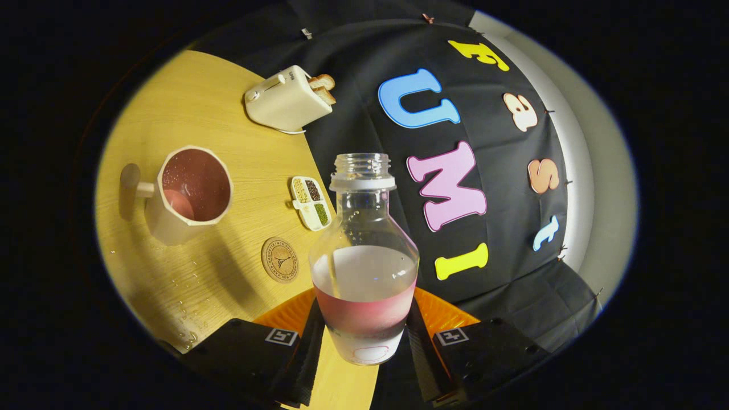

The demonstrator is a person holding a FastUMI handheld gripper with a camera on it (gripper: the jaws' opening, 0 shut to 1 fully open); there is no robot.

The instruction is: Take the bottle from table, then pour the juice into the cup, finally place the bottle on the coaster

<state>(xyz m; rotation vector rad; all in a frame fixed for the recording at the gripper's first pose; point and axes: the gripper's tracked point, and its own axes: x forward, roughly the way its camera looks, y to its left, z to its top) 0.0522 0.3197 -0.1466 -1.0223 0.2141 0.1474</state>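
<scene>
A clear glass bottle [364,256] with no cap stands between my fingers, and my gripper [364,341] is shut on its lower body. A little pink juice lies in its bottom part. The view is rolled, so the wooden table [199,114] tilts away to one side. A cream cup [191,193] with a handle stands on the table beyond the fingers, with pink juice inside it. A round cork coaster [280,260] lies flat on the table between the cup and the bottle, with nothing on it.
A cream toaster [287,99] with bread slices in it stands at the far edge of the table. A small divided box of seeds [311,203] lies near the coaster. Water drops [185,307] spot the table close to the cup.
</scene>
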